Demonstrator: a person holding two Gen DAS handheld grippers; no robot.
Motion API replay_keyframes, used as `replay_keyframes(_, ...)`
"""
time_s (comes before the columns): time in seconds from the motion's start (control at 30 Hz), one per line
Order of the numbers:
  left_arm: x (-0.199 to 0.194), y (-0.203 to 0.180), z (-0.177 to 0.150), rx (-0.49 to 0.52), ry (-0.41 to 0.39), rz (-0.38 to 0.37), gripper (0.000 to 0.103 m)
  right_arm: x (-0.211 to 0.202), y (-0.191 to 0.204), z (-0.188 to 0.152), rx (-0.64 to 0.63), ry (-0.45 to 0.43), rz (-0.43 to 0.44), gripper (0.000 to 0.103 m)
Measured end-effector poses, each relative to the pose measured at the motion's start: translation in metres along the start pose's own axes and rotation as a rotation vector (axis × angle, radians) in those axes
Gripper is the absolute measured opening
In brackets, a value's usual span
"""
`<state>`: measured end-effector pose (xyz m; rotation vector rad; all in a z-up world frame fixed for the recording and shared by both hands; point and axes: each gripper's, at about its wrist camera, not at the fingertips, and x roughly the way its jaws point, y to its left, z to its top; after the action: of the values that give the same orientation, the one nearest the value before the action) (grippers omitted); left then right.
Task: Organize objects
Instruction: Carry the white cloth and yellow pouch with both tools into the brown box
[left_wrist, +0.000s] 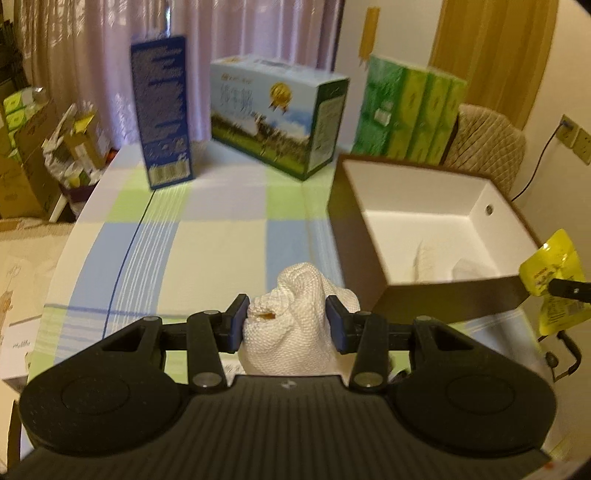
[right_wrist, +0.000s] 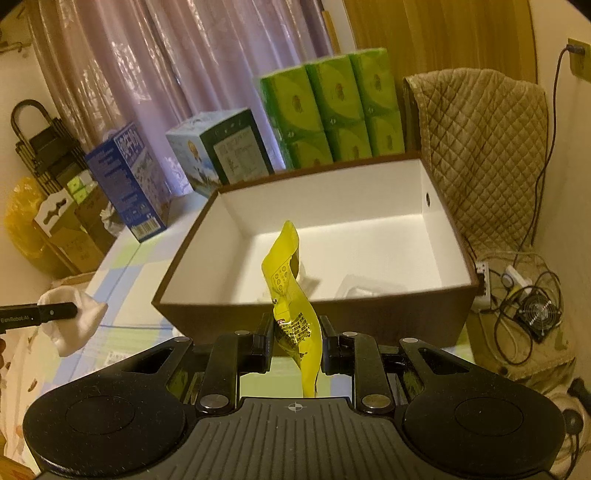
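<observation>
Checked tablecloth (left_wrist: 221, 236) carries everything. Right gripper (right_wrist: 293, 341) pinches a yellow snack pouch (right_wrist: 293, 291), long axis upright, just short of the brown box (right_wrist: 321, 314) at twelve o'clock, so it looks nearer. Left gripper (left_wrist: 291, 321) clamps a crumpled white paper towel (left_wrist: 299, 317); the box (left_wrist: 347, 229) lies at two o'clock.

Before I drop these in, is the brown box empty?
No. The brown box already holds whitish items near its front wall.

Yellow packet (right_wrist: 293, 314), white towel (left_wrist: 299, 317)
</observation>
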<state>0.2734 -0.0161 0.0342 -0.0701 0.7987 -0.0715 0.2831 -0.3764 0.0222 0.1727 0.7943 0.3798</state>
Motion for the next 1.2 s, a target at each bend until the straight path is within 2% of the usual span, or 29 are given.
replay_keyframes(0.27,0.008,-0.042,0.030,0.034,-0.046,-0.045,0.040,-0.001,-0.017,0.031,-0.031,-0.037,0.026,0.020)
replay_keyframes(0.53,0.030,-0.084,0.056,0.064,-0.056,-0.082,0.040,0.012,-0.027,0.059,-0.063,-0.051,0.056,0.020)
replay_keyframes(0.8,0.062,-0.118,0.079,0.089,-0.033,-0.097,0.040,0.037,-0.039,0.085,-0.084,-0.052,0.075,0.020)
replay_keyframes(1.2,0.133,-0.161,0.098,0.121,0.053,-0.098,0.040,0.091,-0.063,0.104,-0.082,0.010,0.033,0.020)
